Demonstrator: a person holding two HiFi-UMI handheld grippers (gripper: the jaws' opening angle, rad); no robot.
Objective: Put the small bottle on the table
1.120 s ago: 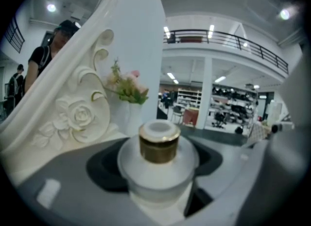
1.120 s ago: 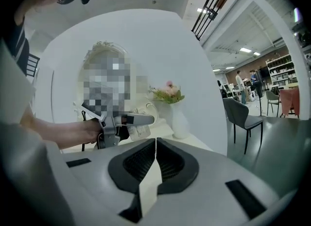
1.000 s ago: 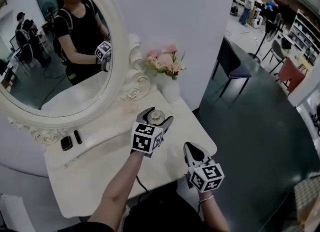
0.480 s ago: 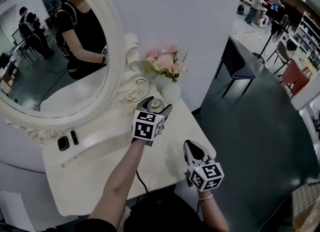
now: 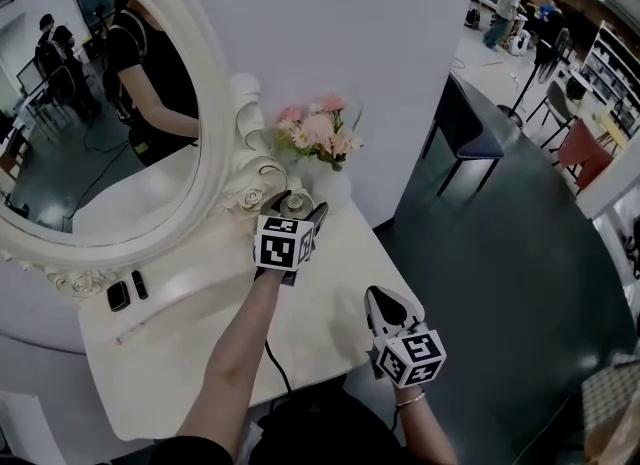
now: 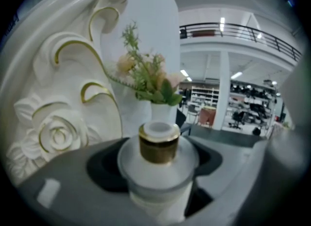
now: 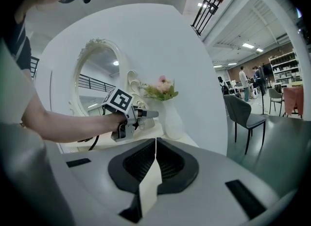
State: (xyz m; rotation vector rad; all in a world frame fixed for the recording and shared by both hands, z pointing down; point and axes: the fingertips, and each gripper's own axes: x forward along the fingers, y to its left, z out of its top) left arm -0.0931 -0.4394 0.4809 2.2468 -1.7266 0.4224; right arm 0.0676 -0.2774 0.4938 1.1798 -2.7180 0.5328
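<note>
The small frosted bottle [image 6: 158,164] with a gold collar and white cap sits between the jaws of my left gripper [image 5: 293,205], which is shut on it. In the head view the bottle [image 5: 296,203] is held above the back of the white table [image 5: 330,303], just in front of the mirror's carved frame [image 5: 245,168] and beside the flower vase [image 5: 332,185]. My right gripper [image 5: 388,305] hovers over the table's front right corner, jaws shut with nothing between them. In the right gripper view my left gripper [image 7: 141,115] shows ahead.
A large oval mirror [image 5: 90,123] stands at the table's back left. Pink flowers [image 5: 315,131] rise from the white vase. Two small dark items [image 5: 126,290] lie by the mirror's base. A grey chair [image 5: 465,128] stands on the dark floor to the right.
My left gripper has carried the bottle farther back and left, toward the mirror frame and vase. The right gripper has stayed about where it was.
</note>
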